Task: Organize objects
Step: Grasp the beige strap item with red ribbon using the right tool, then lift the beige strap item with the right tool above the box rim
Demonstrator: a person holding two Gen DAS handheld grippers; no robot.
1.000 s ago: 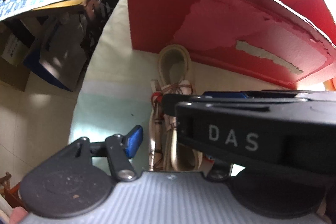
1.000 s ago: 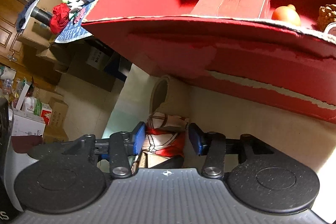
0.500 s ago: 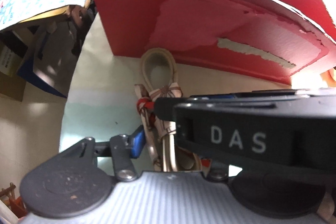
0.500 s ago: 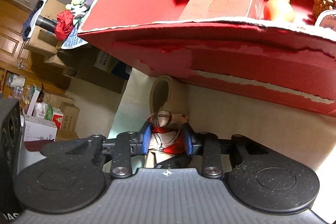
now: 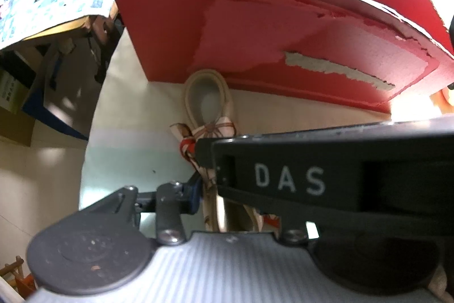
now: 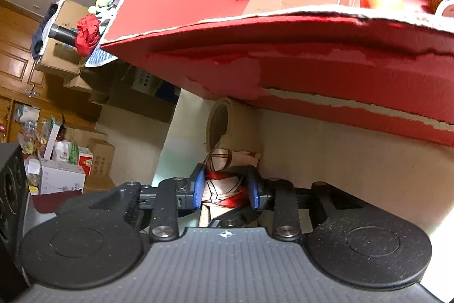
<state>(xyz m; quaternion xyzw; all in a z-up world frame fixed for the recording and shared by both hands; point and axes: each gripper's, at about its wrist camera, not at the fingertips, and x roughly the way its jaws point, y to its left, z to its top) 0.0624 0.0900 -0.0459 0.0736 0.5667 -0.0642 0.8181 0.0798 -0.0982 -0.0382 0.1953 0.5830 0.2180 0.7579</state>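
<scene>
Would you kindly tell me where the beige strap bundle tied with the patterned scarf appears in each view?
Left wrist: the beige strap bundle sits centre, loop toward the red box.
Right wrist: lower centre, its scarf-wrapped part between the blue pads.
Shared landmark: the red box's torn front wall.

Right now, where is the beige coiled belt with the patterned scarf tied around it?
The belt lies on the pale table just in front of the red box, centre of both wrist views, its scarf-wrapped middle between the right gripper jaws.

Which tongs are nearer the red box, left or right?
Right. The right tongs, closing on the scarf-tied strap, sit just short of the red box; the left tongs clamp the same strap farther back.
</scene>
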